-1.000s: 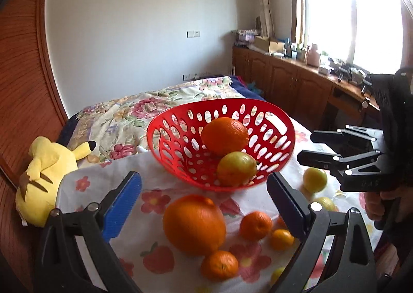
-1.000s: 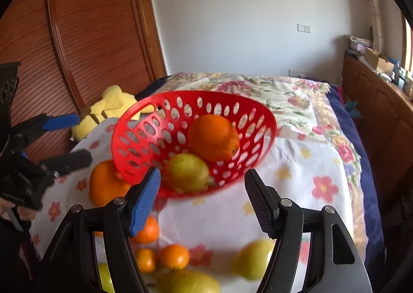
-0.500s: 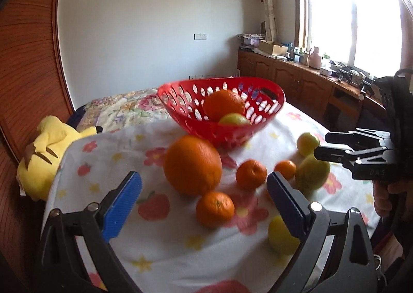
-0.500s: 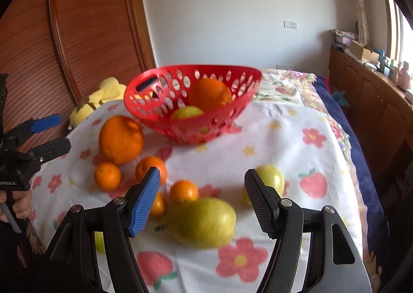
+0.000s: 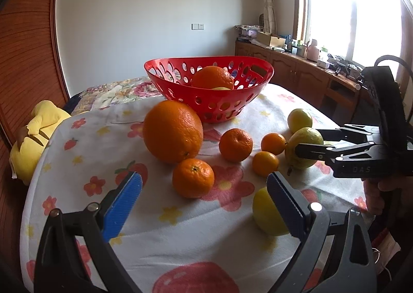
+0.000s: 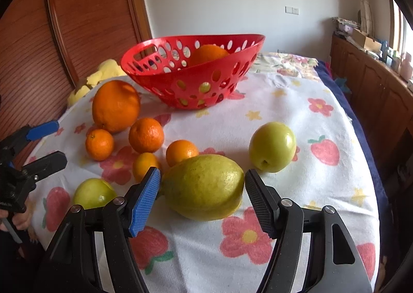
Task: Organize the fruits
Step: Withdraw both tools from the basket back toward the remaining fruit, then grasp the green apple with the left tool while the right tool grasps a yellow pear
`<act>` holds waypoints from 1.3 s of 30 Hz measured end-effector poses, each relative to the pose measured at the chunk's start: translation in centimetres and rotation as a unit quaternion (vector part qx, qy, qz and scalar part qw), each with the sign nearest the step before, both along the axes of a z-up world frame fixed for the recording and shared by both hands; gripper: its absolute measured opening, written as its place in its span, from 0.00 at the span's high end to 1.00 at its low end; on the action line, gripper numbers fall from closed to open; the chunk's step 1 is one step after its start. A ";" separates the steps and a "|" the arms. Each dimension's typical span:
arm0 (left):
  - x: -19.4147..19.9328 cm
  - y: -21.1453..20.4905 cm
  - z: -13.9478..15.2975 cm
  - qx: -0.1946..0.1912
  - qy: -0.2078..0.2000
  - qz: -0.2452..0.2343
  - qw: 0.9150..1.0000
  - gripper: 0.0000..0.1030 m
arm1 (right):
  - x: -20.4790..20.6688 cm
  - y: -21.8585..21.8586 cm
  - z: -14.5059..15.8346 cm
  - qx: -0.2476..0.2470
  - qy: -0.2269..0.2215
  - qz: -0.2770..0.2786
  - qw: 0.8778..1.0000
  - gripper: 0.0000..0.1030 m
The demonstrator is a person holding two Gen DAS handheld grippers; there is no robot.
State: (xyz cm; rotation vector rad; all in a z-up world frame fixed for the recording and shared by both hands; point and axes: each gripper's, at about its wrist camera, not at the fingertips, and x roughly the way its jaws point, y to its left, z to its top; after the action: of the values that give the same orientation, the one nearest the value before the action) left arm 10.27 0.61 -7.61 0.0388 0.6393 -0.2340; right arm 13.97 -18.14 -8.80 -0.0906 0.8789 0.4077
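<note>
At the bottom of the right wrist frame, the right claw [image 6: 202, 197] stands released, its jaws flanking a large yellow-green lemon [image 6: 204, 187] without pressing it; my guess is that this is the next fruit to go. Low in the left wrist frame the left claw [image 5: 204, 202] also gapes empty, a small tangerine [image 5: 193, 181] just beyond its tips. Farther up the frames, on the flowered cloth of the counter [image 6: 296, 101], lie more loose fruit: a green apple [image 6: 272, 147], three further small tangerines, two small yellow-green fruits and a big orange [image 6: 116, 105]. At the upper middle sits the red basket [image 6: 191, 70], perforated and glossy, holding one orange [image 6: 207, 54] and a yellowish fruit. I judge the sorting barely begun: two in, about ten left outside.
</note>
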 end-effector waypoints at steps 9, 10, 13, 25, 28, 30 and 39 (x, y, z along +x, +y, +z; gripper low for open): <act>-0.3 -1.3 -0.3 -0.002 0.011 -0.017 1.000 0.05 | 0.1 0.1 -0.5 0.010 0.019 0.010 1.000 0.31; -0.3 -1.4 -0.3 -0.003 0.014 -0.020 1.000 0.05 | 0.0 0.0 -0.5 0.009 0.018 0.010 1.000 0.31; -0.3 -1.8 -0.2 -0.011 0.019 -0.030 0.999 0.05 | -0.2 -0.2 -0.3 0.013 0.016 0.007 1.000 0.32; -0.1 -3.9 -1.0 0.002 0.033 -0.055 0.998 0.06 | -1.2 -1.6 -0.2 0.022 0.001 -0.004 1.000 0.32; -0.1 -4.1 -1.3 -0.001 0.039 -0.056 0.998 0.07 | -1.5 -1.3 -0.4 0.015 -0.010 -0.001 1.000 0.32; -0.1 -4.2 -1.5 -0.001 0.043 -0.056 0.997 0.09 | -1.6 -1.3 -0.4 0.014 -0.015 -0.001 1.000 0.32; 0.0 -4.9 -2.3 -0.003 0.059 -0.071 0.996 0.18 | -1.7 -1.0 -0.6 0.008 -0.020 0.004 1.000 0.31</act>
State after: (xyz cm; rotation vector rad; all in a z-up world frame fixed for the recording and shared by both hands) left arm 10.30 -4.28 -9.95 0.0649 0.7548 -0.3776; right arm 12.25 -19.15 -9.43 -0.0881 0.8363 0.4189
